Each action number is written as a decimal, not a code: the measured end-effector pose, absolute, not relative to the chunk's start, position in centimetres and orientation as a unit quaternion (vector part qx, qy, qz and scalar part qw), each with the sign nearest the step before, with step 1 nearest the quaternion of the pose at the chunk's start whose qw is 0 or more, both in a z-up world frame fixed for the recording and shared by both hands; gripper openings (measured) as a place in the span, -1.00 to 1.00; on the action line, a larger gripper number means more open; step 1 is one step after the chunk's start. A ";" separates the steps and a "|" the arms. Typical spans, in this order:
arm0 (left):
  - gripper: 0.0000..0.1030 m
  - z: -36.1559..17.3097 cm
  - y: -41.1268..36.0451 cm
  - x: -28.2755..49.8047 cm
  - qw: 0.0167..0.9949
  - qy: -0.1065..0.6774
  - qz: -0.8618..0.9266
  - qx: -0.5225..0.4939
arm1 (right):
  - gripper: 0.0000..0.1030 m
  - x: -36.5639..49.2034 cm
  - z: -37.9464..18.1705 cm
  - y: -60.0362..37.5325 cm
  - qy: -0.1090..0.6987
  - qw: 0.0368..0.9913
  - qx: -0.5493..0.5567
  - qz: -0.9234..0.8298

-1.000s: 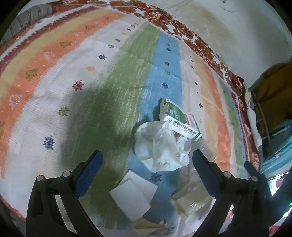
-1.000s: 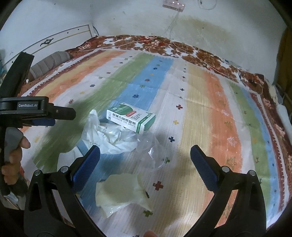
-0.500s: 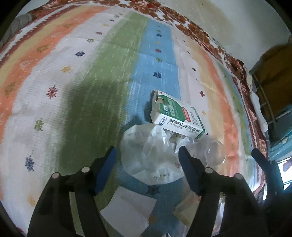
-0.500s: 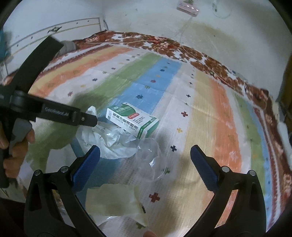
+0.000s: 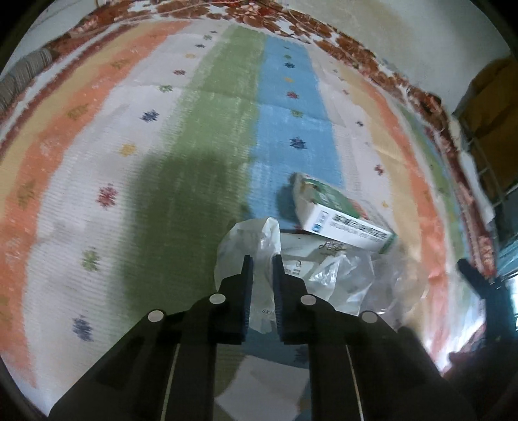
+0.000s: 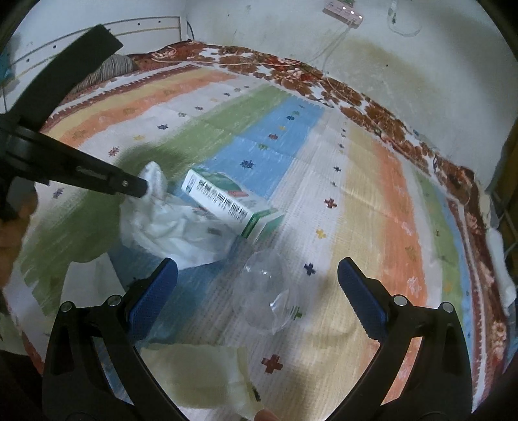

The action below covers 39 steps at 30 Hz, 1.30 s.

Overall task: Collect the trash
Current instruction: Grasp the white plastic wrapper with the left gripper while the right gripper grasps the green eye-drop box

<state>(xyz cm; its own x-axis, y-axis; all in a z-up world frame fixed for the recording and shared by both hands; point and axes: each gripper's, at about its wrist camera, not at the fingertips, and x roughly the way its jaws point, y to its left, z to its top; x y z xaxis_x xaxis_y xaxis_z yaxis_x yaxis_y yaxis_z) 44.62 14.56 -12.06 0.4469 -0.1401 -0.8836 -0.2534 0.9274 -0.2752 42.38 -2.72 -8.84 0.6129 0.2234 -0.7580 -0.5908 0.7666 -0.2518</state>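
A striped bedspread (image 6: 372, 200) fills most of both views, with bands of orange, yellow, white, green and blue dotted with small star and cross patterns. Under it, a red floral sheet (image 6: 291, 69) shows along the far edge, curving across the upper part of the frame. Behind it rises a stained white wall (image 6: 421, 64). A pink power strip (image 6: 343, 9) hangs at the top of the right view, with a thin cord trailing down. A grey striped pillow (image 6: 106, 69) lies at the upper left.
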 end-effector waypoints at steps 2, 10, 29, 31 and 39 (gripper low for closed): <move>-0.78 -11.8 14.9 44.7 0.831 0.528 0.046 -0.171 | 0.83 42.5 -8.8 -2.1 0.369 0.863 -0.254 0.234; -0.78 -10.8 18.1 44.4 0.831 0.529 0.090 -0.148 | 0.83 42.8 -9.1 0.5 0.363 0.853 -0.291 0.238; -0.78 -11.0 24.5 43.9 0.836 0.503 0.124 -0.183 | 0.83 50.0 -11.1 5.2 0.457 0.779 -0.313 0.293; -0.78 -11.0 24.9 43.9 0.837 0.500 0.122 -0.187 | 0.83 50.5 -11.7 5.6 0.466 0.772 -0.314 0.298; -0.78 -11.9 25.5 44.1 0.834 0.493 0.118 -0.218 | 0.83 52.3 -14.1 7.9 0.502 0.725 -0.343 0.324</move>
